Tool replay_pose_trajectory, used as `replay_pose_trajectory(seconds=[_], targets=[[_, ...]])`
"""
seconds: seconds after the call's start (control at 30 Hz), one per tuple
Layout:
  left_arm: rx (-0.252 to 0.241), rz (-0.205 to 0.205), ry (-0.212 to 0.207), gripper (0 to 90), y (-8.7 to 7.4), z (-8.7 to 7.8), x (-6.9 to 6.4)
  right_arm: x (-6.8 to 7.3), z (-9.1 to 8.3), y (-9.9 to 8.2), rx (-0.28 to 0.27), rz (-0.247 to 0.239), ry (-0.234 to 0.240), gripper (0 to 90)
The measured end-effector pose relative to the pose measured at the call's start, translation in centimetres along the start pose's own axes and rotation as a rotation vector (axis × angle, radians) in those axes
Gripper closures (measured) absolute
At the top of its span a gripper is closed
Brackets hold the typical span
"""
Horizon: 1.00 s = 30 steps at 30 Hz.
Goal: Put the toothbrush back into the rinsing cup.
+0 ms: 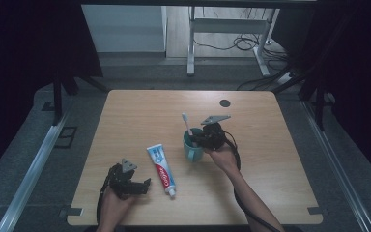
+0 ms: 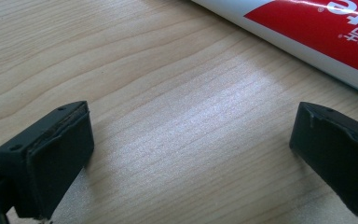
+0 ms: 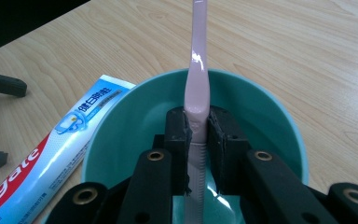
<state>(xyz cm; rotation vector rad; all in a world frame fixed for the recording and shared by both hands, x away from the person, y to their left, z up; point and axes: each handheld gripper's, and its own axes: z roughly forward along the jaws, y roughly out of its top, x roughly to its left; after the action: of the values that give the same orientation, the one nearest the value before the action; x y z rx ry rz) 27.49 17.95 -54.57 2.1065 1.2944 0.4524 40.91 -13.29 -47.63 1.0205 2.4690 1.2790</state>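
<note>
Right gripper view: right tool (image 3: 198, 140) clamps the pink toothbrush (image 3: 196, 88), its long axis upright inside the teal cup (image 3: 279, 121); left tool (image 2: 191, 154) stands wide, empty.

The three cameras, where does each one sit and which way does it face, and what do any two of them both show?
High view: above the person's side, facing forward and down on the table; both forearms and hands enter from below.
Left gripper view: on the left gripper, jaws open, over bare wood beside the toothpaste.
Right gripper view: on the right gripper, shut on the toothbrush over the cup.
Shared: all three show the toothpaste.
</note>
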Motion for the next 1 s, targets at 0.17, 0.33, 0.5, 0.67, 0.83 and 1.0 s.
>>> replay_pose_trajectory(seconds=[0.17, 0.33, 0.5, 0.67, 0.83, 1.0], targets=[[0.0, 0.0, 0.0, 0.0, 0.0, 0.0, 0.0, -0.1, 0.0, 0.1, 0.014, 0.005, 0.005, 75.9], [0.0, 0.0, 0.0, 0.0, 0.0, 0.0, 0.0, -0.1, 0.0, 0.0, 0.018, 0.003, 0.001, 73.8], [0.0, 0.0, 0.0, 0.0, 0.0, 0.0, 0.0, 0.0, -0.3, 0.1, 0.007, 0.002, 0.006, 72.1], [0.0, 0.002, 0.0, 0.0, 0.0, 0.0, 0.0, 0.2, -0.7, 0.3, 0.001, -0.012, 0.001, 68.8], [0.0, 0.005, 0.0, 0.0, 0.0, 0.0, 0.0, 0.5, -1.1, 0.5, -0.002, -0.034, -0.003, 63.1], [0.0, 0.006, 0.0, 0.0, 0.0, 0.0, 0.0, 0.9, -1.6, 0.9, 0.0, -0.073, -0.017, 54.6]])
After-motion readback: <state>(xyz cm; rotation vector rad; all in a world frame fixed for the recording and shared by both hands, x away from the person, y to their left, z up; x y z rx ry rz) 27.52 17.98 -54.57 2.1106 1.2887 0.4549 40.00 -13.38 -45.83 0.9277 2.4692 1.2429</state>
